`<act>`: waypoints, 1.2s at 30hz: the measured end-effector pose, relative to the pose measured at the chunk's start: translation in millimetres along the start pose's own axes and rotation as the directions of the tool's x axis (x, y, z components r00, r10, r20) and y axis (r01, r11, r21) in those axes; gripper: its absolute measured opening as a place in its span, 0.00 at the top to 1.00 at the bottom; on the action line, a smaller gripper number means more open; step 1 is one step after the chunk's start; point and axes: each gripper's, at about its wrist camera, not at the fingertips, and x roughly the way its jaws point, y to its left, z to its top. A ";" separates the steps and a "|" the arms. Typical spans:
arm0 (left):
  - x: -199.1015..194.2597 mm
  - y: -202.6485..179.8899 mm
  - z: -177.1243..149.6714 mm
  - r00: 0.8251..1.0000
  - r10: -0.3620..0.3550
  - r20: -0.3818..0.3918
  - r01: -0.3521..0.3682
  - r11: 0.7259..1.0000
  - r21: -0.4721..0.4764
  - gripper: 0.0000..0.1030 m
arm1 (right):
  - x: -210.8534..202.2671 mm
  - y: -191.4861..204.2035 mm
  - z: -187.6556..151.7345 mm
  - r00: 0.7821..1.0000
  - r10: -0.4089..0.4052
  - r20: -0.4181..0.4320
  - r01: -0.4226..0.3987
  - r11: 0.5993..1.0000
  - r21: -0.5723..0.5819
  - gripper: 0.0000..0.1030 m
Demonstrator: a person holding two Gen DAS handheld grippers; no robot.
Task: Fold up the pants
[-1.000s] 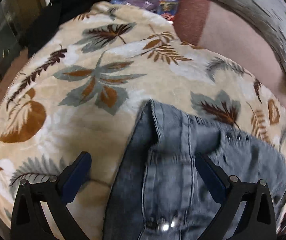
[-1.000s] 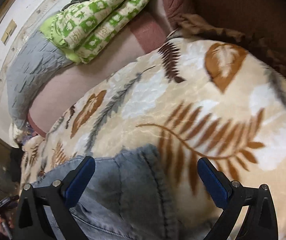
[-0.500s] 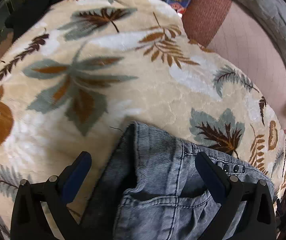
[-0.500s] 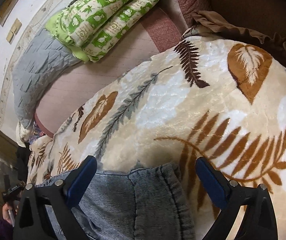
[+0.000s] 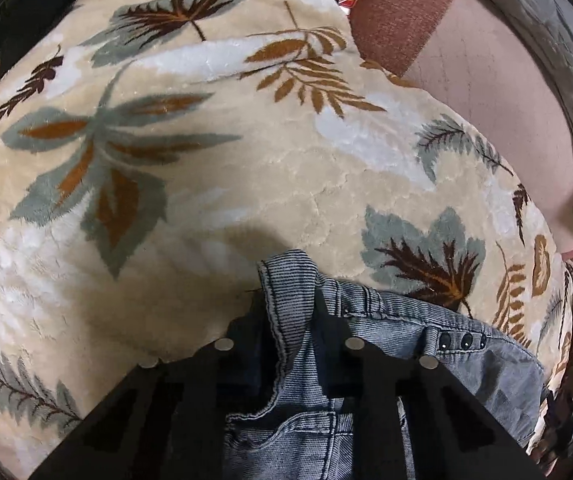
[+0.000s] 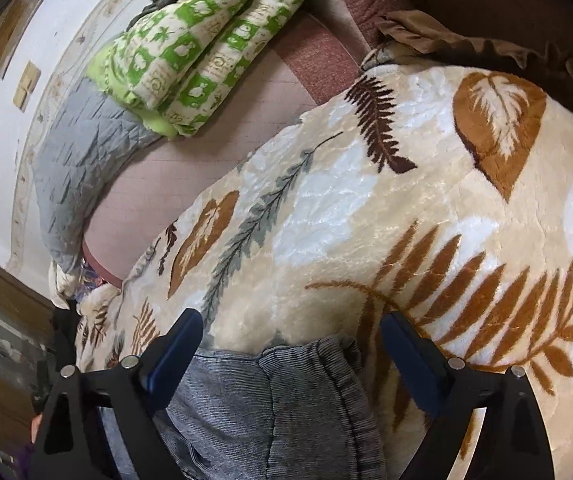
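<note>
Left tool (image 5: 286,320) has just closed, pinching the jeans (image 5: 386,360) waistband at lower centre; right tool (image 6: 290,344), narrowing slightly, straddles the hem unclamped. Jeans lie on the leaf-print blanket (image 5: 246,160).

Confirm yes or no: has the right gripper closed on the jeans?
No, the right gripper stands wide open, its blue pads either side of the jeans without pressing on them.

Your grey-blue denim pants (image 5: 386,360) lie rumpled on the leaf-print blanket (image 5: 246,160), one waistband corner pinched upright.
</note>
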 end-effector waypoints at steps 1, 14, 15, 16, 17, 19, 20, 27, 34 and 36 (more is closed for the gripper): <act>-1.3 -1.0 -0.5 1.000 0.000 0.005 0.000 1.000 0.010 0.84 | 2.7 -1.0 0.1 1.000 -0.005 -0.010 0.006 1.000 0.001 0.10; -39.3 -7.8 -8.1 0.993 -0.065 0.098 0.060 0.997 0.055 0.88 | 22.7 13.4 -13.6 0.994 -0.091 -0.051 0.086 0.992 -0.093 0.80; -42.9 -8.5 -9.9 0.992 -0.070 0.109 0.065 0.996 0.054 0.88 | 16.0 15.6 -12.5 0.997 -0.074 -0.032 0.071 0.993 -0.091 0.81; -48.5 -8.4 -11.6 0.989 -0.078 0.123 0.072 0.996 0.054 0.88 | 6.2 19.1 -10.6 0.998 -0.062 -0.003 0.062 0.993 -0.097 0.81; -54.6 -8.9 -13.8 0.987 -0.084 0.137 0.077 0.995 0.057 0.88 | -1.7 21.2 -9.4 0.998 -0.052 0.016 0.054 0.993 -0.102 0.82; -65.2 -10.6 -17.2 0.983 -0.094 0.159 0.085 0.994 0.061 0.88 | -20.7 26.0 -6.2 0.998 -0.014 0.063 0.020 0.995 -0.100 0.82; -74.3 -11.7 -20.0 0.979 -0.107 0.174 0.097 0.993 0.064 0.88 | -30.5 27.8 -4.9 0.996 0.009 0.086 -0.001 0.996 -0.094 0.82; -141.6 -17.0 -47.4 0.943 -0.194 0.271 0.168 0.979 0.116 0.88 | -102.7 31.5 5.1 0.952 0.128 0.277 -0.118 0.992 -0.055 1.00; -172.7 -17.2 -84.3 0.929 -0.215 0.302 0.165 0.969 0.183 0.88 | -94.8 10.3 4.5 0.979 0.111 0.170 -0.108 0.994 -0.029 0.97; -170.6 -19.1 -87.6 0.930 -0.215 0.297 0.166 0.969 0.182 0.88 | -79.8 1.2 2.9 0.986 0.106 0.128 -0.107 0.994 0.001 0.97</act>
